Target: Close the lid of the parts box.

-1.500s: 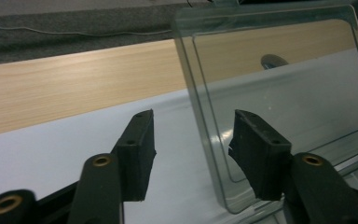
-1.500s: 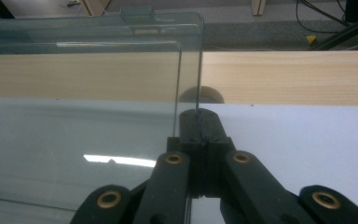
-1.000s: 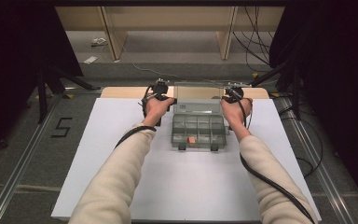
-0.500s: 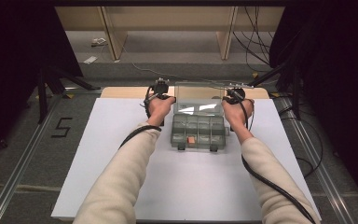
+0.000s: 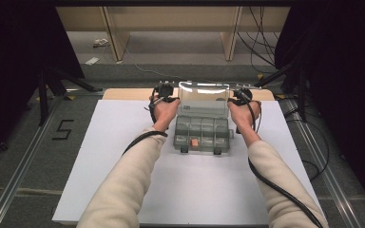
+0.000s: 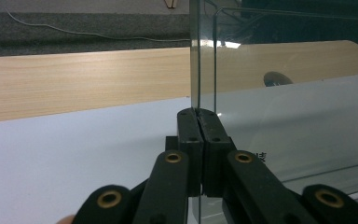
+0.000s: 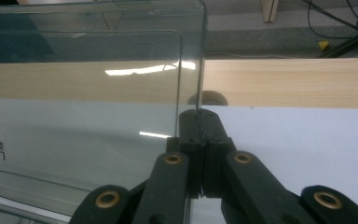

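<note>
Two grippers clamp the clear lid (image 5: 203, 98) of the compartment box (image 5: 202, 134): left gripper (image 6: 199, 122) at 9 o'clock, right gripper (image 7: 198, 122) at 3 o'clock, lid upright.

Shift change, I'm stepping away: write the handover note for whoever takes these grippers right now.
Left gripper: shut on the lid, at its left edge; its jaws have just been closing.
Right gripper: shut on the lid's right edge.
Box: on the white sheet, centre, base flat. The clear lid stands about upright. A small orange piece lies in a front compartment.
Done: lid raised and gripped at both edges.
Left: probably swing the lid fully back or shut it; which one cannot be told. Move both hands together.
</note>
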The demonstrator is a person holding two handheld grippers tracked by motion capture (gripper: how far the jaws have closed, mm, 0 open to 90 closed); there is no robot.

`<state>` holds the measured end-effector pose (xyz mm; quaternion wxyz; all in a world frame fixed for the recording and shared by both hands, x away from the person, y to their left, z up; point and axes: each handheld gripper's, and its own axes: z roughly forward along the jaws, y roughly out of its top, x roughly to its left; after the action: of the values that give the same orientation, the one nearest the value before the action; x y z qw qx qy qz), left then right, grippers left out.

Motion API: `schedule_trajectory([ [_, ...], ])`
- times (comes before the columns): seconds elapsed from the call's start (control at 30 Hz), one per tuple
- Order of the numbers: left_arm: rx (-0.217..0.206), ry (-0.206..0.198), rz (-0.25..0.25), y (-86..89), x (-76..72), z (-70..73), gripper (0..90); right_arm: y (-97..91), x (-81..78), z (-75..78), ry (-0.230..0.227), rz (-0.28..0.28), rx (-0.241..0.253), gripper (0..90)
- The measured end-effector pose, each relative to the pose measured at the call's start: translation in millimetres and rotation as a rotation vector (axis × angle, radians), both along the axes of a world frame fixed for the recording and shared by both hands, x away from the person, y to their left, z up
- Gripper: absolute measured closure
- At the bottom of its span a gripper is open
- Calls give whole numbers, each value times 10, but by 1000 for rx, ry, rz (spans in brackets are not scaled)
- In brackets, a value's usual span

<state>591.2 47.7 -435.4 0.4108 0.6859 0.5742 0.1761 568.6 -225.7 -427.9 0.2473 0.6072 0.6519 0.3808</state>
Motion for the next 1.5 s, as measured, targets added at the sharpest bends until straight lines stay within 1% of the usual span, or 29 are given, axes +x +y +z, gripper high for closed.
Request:
schedule_trajectory([
  [0.13, 2, -2, 3, 6, -13, 13, 885, -14, 24, 18, 12, 7, 23, 888],
  [0.23, 4, -1, 13, 4, -23, 12, 886, -32, 68, 49, 2, 11, 57, 835],
  [0.3, 7, -1, 14, 1, -33, -6, 886, -44, 111, 90, -14, 16, 69, 805],
  [0.43, 4, -5, 13, 9, -45, -44, 885, -51, 200, 194, -37, 23, 60, 763],
  [0.5, 0, -8, 12, 14, -48, -44, 885, -54, 238, 226, -41, 30, 58, 742],
  [0.67, 3, -16, 9, 11, -62, -33, 886, -40, 301, 226, -38, 32, 51, 722],
  [0.77, 6, -19, 7, 7, -68, -25, 886, -48, 331, 215, -36, 37, 57, 735],
  [0.87, 3, -21, 1, 11, -67, -28, 887, -57, 343, 226, -39, 37, 56, 783],
  [0.93, 5, -25, -5, 4, -69, -28, 888, -63, 345, 241, -43, 26, 56, 824],
  [1.03, 3, -25, -12, -1, -71, -25, 889, -67, 342, 255, -27, 13, 45, 863],
  [1.13, 6, -32, -16, -5, -76, -22, 889, -66, 336, 257, -24, 9, 30, 875],
  [1.23, 6, -36, -17, -3, -80, -28, 888, -48, 326, 257, -24, -7, 21, 881],
  [1.5, -1, -34, -28, 9, -71, -40, 879, 11, 267, 282, -40, -34, -9, 887],
])
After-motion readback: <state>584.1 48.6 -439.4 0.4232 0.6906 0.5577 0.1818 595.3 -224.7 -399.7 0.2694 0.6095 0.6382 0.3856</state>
